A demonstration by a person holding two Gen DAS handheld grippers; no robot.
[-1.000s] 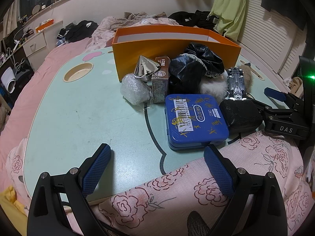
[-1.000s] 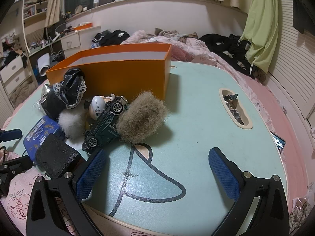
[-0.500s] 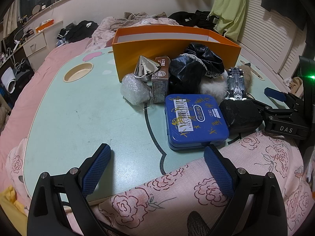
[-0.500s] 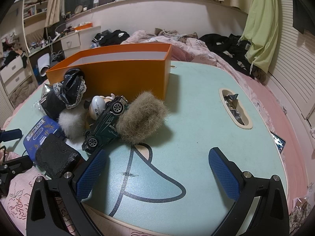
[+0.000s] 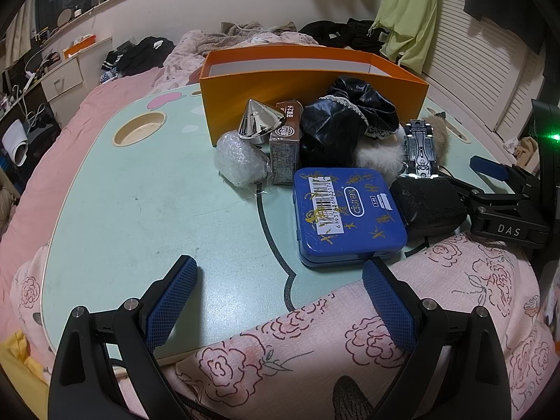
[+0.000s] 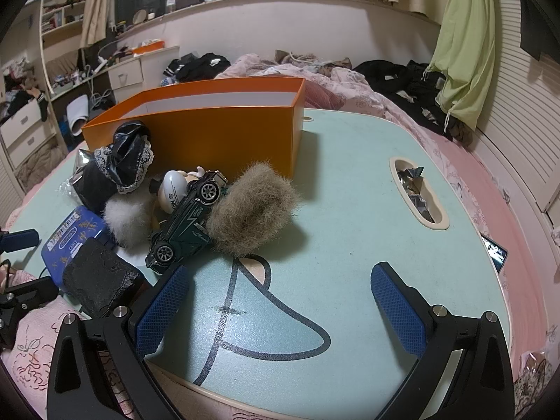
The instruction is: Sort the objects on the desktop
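Both grippers hang low at the near edge of the mint-green table (image 5: 140, 210), empty-handed. The left gripper (image 5: 278, 301) has its blue pads spread wide over bare tabletop and a rose-print quilt (image 5: 385, 332); the right gripper (image 6: 278, 302) is spread just as wide, nothing between its pads either.

The clutter sits in one heap at the centre of the left view, pressed against the front wall of an open orange box (image 5: 315, 80), whose inside I cannot see past the white lining near the rim. Nearest is a blue tin (image 5: 348, 213) with a barcode sticker, its far edge tucked under the pile. Touching its right side is a black pouch (image 5: 427, 203), coarse-textured, hard to identify. Behind lie a bubble-wrapped lump (image 5: 241, 159), a shiny silver cone (image 5: 259, 122), a small brown carton (image 5: 287, 136) and a crumpled black lace-trimmed cloth (image 5: 346, 122).

In the right view a dark green toy car (image 6: 189, 220) leans tilted on a brown fur puff (image 6: 252, 210), with a white fur puff (image 6: 127, 220) left of it. A white figurine (image 6: 173, 189) is mostly hidden behind the car. Crumpled wrappers fill the slot (image 6: 416, 189) at centre right
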